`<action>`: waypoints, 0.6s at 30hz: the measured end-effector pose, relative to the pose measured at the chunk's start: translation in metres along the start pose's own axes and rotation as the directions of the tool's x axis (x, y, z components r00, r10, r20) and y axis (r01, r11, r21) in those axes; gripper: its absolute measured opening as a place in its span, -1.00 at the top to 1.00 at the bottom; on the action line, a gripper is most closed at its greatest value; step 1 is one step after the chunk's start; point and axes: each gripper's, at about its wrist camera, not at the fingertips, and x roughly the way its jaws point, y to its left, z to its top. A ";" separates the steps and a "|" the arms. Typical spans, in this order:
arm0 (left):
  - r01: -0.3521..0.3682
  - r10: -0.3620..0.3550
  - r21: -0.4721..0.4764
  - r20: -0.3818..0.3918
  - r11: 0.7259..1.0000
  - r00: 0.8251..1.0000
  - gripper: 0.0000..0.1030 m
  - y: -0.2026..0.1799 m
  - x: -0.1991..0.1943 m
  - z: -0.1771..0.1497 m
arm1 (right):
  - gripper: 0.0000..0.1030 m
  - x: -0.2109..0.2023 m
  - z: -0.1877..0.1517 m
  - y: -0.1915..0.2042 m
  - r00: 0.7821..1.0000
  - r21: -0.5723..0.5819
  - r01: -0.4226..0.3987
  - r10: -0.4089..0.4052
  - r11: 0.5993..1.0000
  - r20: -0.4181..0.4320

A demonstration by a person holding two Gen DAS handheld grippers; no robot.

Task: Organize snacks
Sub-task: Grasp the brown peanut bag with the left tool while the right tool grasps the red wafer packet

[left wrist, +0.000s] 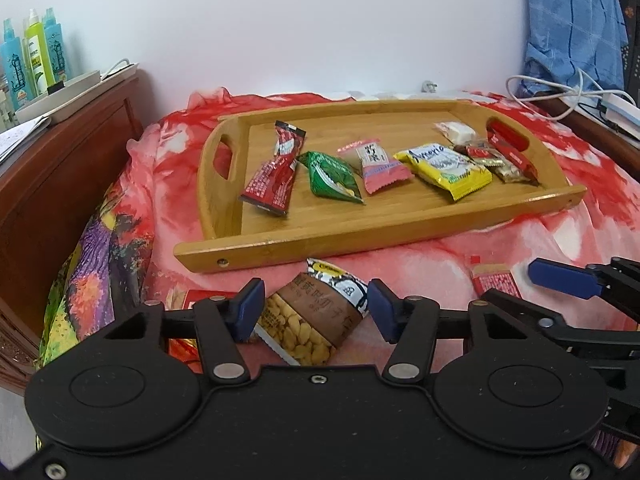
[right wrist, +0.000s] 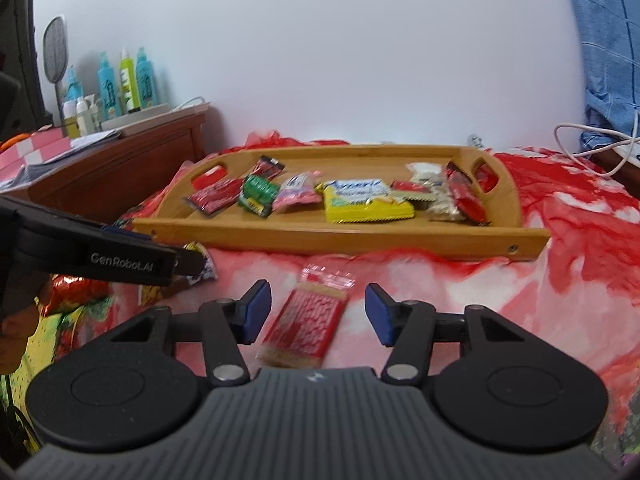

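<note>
Wooden tray (left wrist: 400,220) far on the cloth holds seven packets in a row; near it — peanut bag (left wrist: 316,320) left, red bar (right wrist: 304,320) right.

A red, floral-patterned bedcover (left wrist: 520,232) spreads across the middle of both views; a brown wooden cabinet (left wrist: 68,168) stands at nine o'clock, bearing turquoise and yellow-green spray bottles (left wrist: 34,56) at ten o'clock beside a pale flat tray (left wrist: 60,98) and loose papers (right wrist: 60,148). A mesh swatter (right wrist: 55,50) rises at ten o'clock in the right wrist view; a blue checked cloth (left wrist: 572,28) hangs at two o'clock above white cables (left wrist: 552,96); a plain white wall (left wrist: 300,28) fills twelve o'clock.
</note>
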 end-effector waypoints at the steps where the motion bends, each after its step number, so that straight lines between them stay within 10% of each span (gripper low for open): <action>1: 0.002 -0.002 -0.002 -0.005 1.000 1.000 -0.06 0.000 0.000 -0.001 | -0.17 0.001 -0.001 0.001 1.000 -0.001 -0.003 0.003 1.000 -0.006; 18: -0.016 0.015 -0.043 -0.025 0.999 1.000 -0.22 -0.001 0.011 -0.003 | 0.11 0.005 -0.003 0.000 0.999 0.050 0.015 -0.014 0.999 -0.029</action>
